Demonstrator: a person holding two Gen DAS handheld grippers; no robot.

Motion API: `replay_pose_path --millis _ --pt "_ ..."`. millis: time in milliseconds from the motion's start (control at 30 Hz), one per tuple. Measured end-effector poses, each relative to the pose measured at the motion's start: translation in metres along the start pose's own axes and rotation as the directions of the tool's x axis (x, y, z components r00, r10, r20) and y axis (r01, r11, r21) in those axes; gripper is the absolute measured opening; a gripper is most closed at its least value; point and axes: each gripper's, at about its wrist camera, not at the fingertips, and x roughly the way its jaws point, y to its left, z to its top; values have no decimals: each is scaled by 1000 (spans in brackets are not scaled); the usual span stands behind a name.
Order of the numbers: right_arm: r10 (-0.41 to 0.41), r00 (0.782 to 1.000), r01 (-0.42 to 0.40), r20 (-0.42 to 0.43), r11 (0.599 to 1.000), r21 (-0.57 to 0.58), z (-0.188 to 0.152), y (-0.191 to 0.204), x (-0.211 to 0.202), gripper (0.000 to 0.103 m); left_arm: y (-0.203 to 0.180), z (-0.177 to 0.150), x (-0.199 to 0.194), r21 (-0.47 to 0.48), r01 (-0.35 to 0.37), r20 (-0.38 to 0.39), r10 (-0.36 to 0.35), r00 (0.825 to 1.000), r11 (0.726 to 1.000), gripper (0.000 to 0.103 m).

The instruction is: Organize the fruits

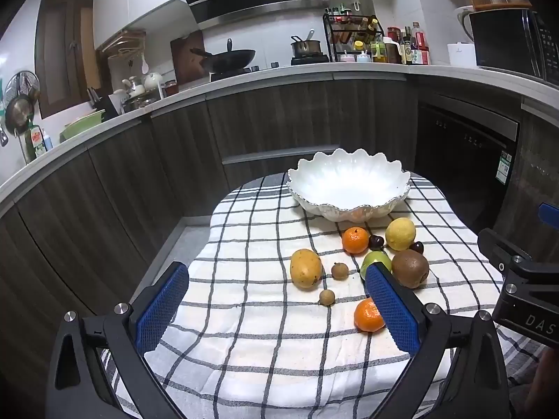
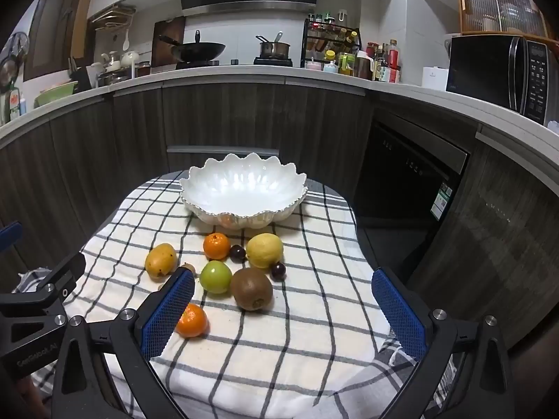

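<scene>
A white scalloped bowl (image 1: 349, 188) (image 2: 244, 192) stands empty at the far end of a checked cloth. In front of it lie a mango (image 1: 305, 269) (image 2: 160, 260), two oranges (image 1: 355, 240) (image 1: 367, 316), a lemon (image 1: 400, 234) (image 2: 265, 250), a green fruit (image 2: 216, 276), a kiwi (image 1: 410, 268) (image 2: 251, 288), two dark cherries (image 2: 237, 253) and two small brown fruits (image 1: 339, 270). My left gripper (image 1: 276, 307) is open and empty, above the near cloth. My right gripper (image 2: 283, 314) is open and empty, just short of the kiwi.
The fruits lie on a small table covered by the checked cloth (image 1: 262, 331) (image 2: 279, 349). Dark kitchen cabinets (image 1: 279, 115) and a dishwasher (image 2: 412, 171) stand beyond the table. The worktop holds a wok, pots, bottles and a microwave (image 2: 499, 70).
</scene>
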Motion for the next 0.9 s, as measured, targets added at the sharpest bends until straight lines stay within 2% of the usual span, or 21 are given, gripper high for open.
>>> replay_pose_path --millis 467,900 --pt "1 1000 -1 7 1000 5 0 0 -1 103 0 0 2 -11 3 11 -3 1000 1000 103" --pt "7 1000 -7 12 1000 5 3 4 -5 103 2 12 -16 -15 -2 22 2 1000 1000 103"
